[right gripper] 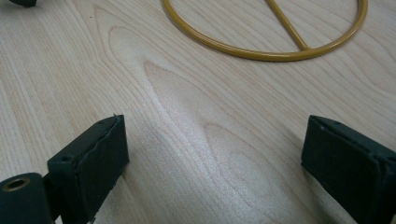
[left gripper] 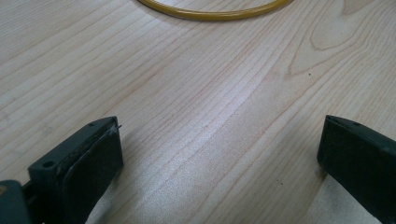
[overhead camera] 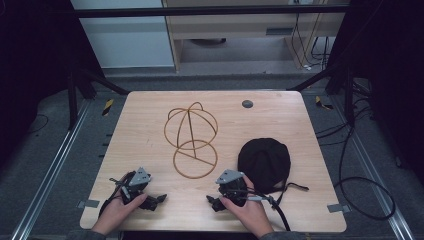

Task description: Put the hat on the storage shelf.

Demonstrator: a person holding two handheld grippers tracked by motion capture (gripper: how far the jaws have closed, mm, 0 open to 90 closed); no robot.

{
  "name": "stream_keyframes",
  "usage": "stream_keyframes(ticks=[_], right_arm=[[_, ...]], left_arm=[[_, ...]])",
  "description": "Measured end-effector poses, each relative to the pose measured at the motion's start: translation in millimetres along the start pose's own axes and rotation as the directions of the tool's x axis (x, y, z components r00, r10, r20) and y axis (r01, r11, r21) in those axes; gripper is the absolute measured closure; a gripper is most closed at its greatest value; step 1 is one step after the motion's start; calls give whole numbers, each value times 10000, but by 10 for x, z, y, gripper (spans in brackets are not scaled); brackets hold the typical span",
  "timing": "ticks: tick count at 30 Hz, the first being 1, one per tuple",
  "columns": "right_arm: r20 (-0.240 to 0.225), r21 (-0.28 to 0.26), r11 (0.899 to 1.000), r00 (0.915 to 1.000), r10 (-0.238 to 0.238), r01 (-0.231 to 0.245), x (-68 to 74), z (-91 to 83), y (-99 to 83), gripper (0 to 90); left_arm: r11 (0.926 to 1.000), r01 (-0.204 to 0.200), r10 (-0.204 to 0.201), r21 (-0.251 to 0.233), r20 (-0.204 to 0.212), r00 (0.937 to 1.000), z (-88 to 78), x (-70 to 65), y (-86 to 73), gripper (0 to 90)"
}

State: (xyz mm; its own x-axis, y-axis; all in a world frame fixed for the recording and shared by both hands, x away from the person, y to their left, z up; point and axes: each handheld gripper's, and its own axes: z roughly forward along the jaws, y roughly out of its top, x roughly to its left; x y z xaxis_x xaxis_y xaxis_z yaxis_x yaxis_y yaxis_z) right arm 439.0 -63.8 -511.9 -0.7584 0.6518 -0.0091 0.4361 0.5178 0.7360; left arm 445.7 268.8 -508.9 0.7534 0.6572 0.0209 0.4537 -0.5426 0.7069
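Observation:
A gold wire hat stand (overhead camera: 192, 135) lies on the wooden table (overhead camera: 150, 125), its round base ring (overhead camera: 195, 159) nearest me. A black cap (overhead camera: 264, 161) with a loose strap rests to the right of it. My left gripper (overhead camera: 156, 200) sits low on the table near the front edge, held by a hand, and my right gripper (overhead camera: 212, 202) sits likewise just left of the cap. The left gripper (left gripper: 222, 135) stands open over bare wood, the base ring (left gripper: 215, 14) well ahead. The right gripper (right gripper: 215, 133) is open too, with the ring (right gripper: 261, 53) beyond its jaws.
A small grey disc (overhead camera: 247, 104) is set into the table at the far right. Cables (overhead camera: 360, 195) trail on the floor right of the table. Dark frame posts stand at both far corners. A tip of the other gripper (right gripper: 23, 2) shows at the right gripper view's top left.

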Motion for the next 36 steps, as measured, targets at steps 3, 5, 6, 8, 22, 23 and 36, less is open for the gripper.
stream_keyframes(ticks=[3, 5, 6, 8, 22, 23, 36], right_arm=[[6, 5, 10000, 10000, 14, -14, 0, 0, 0, 72], [17, 4, 10000, 10000, 10, -10, -1, 0, 0, 71], [23, 6, 10000, 10000, 23, -23, 0, 0, -1, 70], [36, 9, 10000, 10000, 39, -39, 0, -1, -1, 69], [434, 51, 9999, 9990, -136, 134, 86, -71, -20, 89], [479, -33, 9998, 9987, -183, 185, 101, -107, -6, 87], [1056, 23, 9974, 9918, -717, 719, 33, -521, 219, 84]], left_arm=[[10000, 17, -17, 1, 9, 10000, 1, -2, 0, 0], [10000, 14, -14, 1, 11, 10000, 1, -2, 1, 0], [10000, 18, -18, -1, 9, 10000, 1, -2, 1, 0], [10000, 15, -15, -1, 9, 10000, 1, -2, 1, 0], [10000, 14, -14, 2, 15, 10000, 1, -1, 2, 0], [10000, 10, -10, 4, 17, 10000, 1, -1, 2, 0], [10000, 22, -22, 1, 2, 10000, 1, -3, 1, 0]])
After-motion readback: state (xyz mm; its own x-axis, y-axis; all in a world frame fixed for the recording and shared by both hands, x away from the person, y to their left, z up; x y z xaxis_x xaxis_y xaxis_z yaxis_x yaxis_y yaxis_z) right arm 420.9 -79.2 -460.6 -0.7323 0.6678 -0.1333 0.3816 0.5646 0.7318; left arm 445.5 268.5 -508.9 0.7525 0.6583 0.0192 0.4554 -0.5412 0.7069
